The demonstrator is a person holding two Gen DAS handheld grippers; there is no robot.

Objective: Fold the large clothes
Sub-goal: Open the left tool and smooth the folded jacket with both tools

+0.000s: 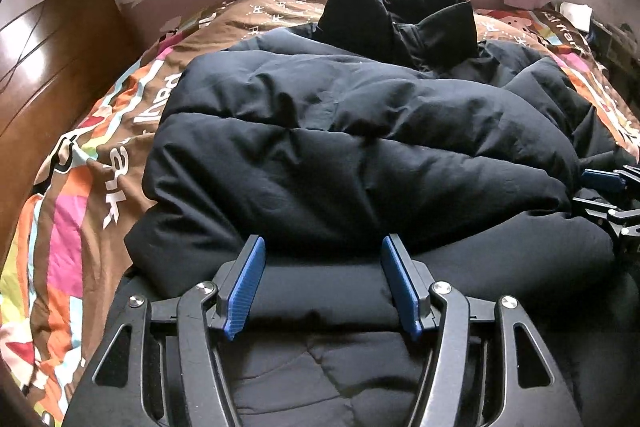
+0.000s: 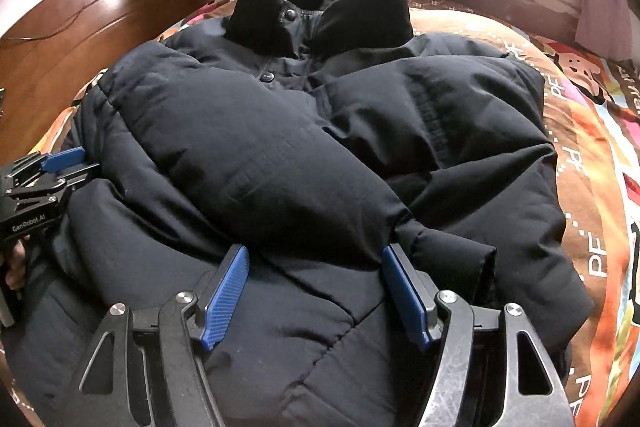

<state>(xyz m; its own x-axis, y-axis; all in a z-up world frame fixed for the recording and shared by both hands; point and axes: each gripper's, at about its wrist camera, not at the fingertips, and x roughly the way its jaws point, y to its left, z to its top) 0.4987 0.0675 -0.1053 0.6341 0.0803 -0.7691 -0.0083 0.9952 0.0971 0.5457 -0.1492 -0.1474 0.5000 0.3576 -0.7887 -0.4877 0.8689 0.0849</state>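
One puffer jacket (image 2: 320,155) lies on one bedspread (image 2: 592,147); two grippers, left gripper (image 1: 323,247) and right gripper (image 2: 316,255), gape wide, empty.

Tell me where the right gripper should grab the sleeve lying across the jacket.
Take the sleeve at its narrow cuff, coming from the hem side where the right gripper already sits, open. The cuff is thinner than the puffy upper part, so it probably fits between the fingers.
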